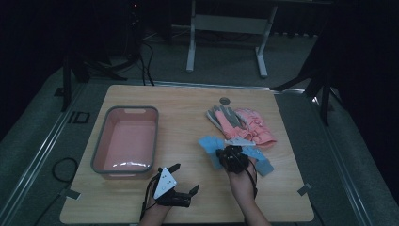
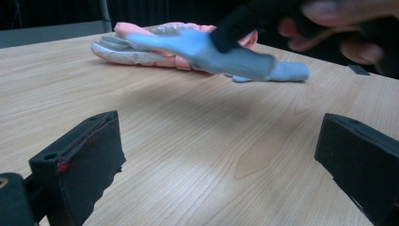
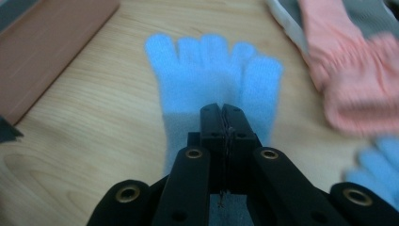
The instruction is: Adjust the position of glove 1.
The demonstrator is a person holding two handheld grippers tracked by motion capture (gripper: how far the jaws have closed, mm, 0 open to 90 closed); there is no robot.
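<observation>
- Right gripper (image 3: 221, 110): one; jaws pressed together on a light-blue glove (image 3: 211, 80), pinched near its cuff end with all five fingers spread away from the tool. In the left gripper view this glove (image 2: 221, 54) hangs clear of the table surface.
- Left gripper (image 1: 184, 179): one; jaws spread wide and empty, resting low near the table's front edge, just in front of the tub.
- Light-blue gloves: two counted; the second (image 1: 262, 162) lies flat on the table beside the right gripper, toward the right.
- Pink-and-grey gloves (image 1: 242, 123): a heap of what looks like two, exact count uncertain, lying just beyond the blue ones, right of centre.
- Tub (image 1: 126, 139): one; pink inside, grey rim, rectangular, empty, on the left half of the table.
- Table (image 1: 183, 113): one; light wood. Bare surface lies between tub and gloves, and along the far edge and front right corner.
- Writing: none legible on any item.
</observation>
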